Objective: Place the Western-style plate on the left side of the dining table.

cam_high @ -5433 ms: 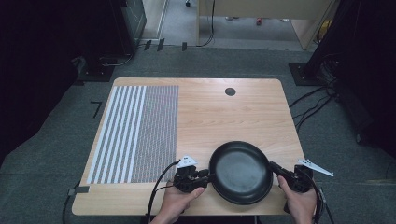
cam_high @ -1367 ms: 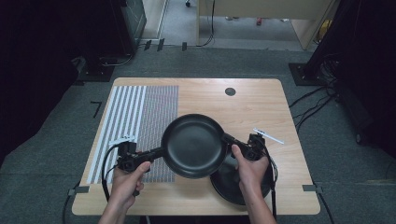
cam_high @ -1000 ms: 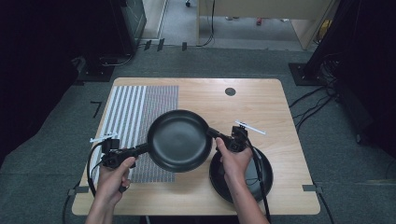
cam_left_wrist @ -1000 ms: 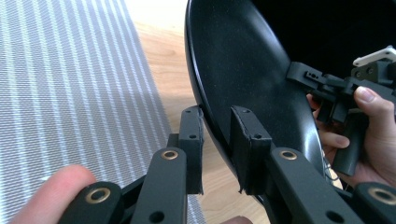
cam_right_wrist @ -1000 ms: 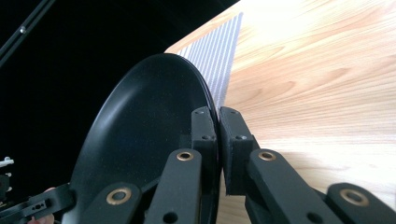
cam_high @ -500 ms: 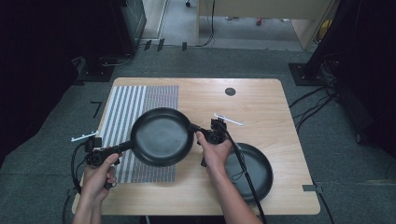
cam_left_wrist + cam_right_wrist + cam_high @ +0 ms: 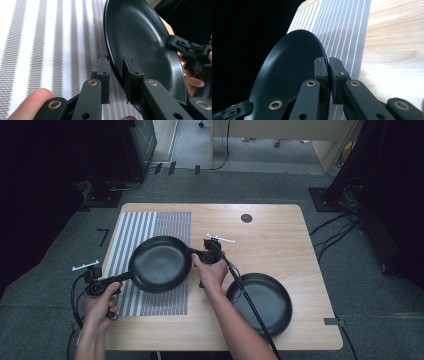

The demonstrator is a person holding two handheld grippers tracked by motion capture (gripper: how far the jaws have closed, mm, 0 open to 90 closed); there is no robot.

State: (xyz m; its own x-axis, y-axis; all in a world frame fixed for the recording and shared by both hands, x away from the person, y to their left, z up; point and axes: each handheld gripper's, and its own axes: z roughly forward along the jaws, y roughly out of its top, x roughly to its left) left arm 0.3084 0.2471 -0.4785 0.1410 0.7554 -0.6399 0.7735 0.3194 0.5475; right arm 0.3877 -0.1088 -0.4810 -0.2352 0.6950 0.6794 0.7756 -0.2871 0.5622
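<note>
Upper pan (image 7: 159, 264) is gripped at opposite rims by left tongs (image 7: 102, 284) and right tongs (image 7: 200, 256), jaws clamped, held over striped mat (image 7: 150, 265). Second pan (image 7: 260, 302) sits on surface (image 7: 270, 240), near the right tongs. Unstacking appears done; set-down judged outstanding.

1. Two black frying pans: one pan (image 7: 159, 264) over the striped mat, the other pan (image 7: 260, 303) on the bare wood.
2. One striped mat (image 7: 150, 227).
3. One wooden table (image 7: 270, 245).
4. Two handheld grippers: the left gripper (image 7: 95, 282) and the right gripper (image 7: 202, 255).
5. One small dark round disc (image 7: 246, 218) on the tabletop.
</note>
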